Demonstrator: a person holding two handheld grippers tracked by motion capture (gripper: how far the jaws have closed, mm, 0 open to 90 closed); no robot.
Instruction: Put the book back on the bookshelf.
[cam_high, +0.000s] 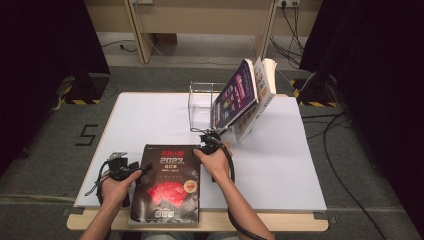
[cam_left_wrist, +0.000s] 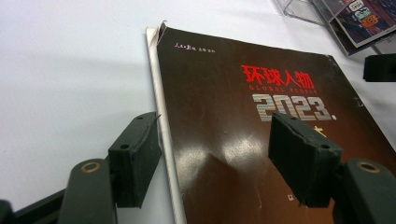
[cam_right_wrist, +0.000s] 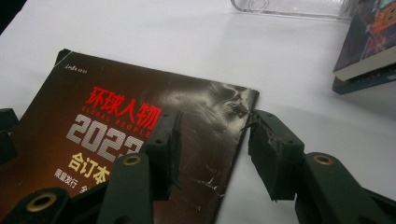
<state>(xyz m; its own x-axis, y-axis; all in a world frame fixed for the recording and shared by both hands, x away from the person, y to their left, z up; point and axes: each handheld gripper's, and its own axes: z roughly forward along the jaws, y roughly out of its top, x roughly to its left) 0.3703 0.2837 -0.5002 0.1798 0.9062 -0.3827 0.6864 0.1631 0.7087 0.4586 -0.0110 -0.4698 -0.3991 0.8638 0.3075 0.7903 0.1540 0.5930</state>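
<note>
the dark magazine (cam_high: 167, 185) lies flat at the near edge of the bench (cam_high: 280, 165), its long axis running away from us. we have our left gripper (cam_left_wrist: 219, 154) straddling its left edge, one of its fingers (cam_left_wrist: 135, 154) off on the bench and the other over the cover. our right gripper (cam_right_wrist: 212, 154) straddles the far right corner in the same way. both sets of fingers stand released, gripping nothing. both hands are equally near. beyond, two books (cam_high: 245, 95) lean on a clear holder (cam_high: 200, 102). whether any finger touches the cover is hard to tell.
</note>
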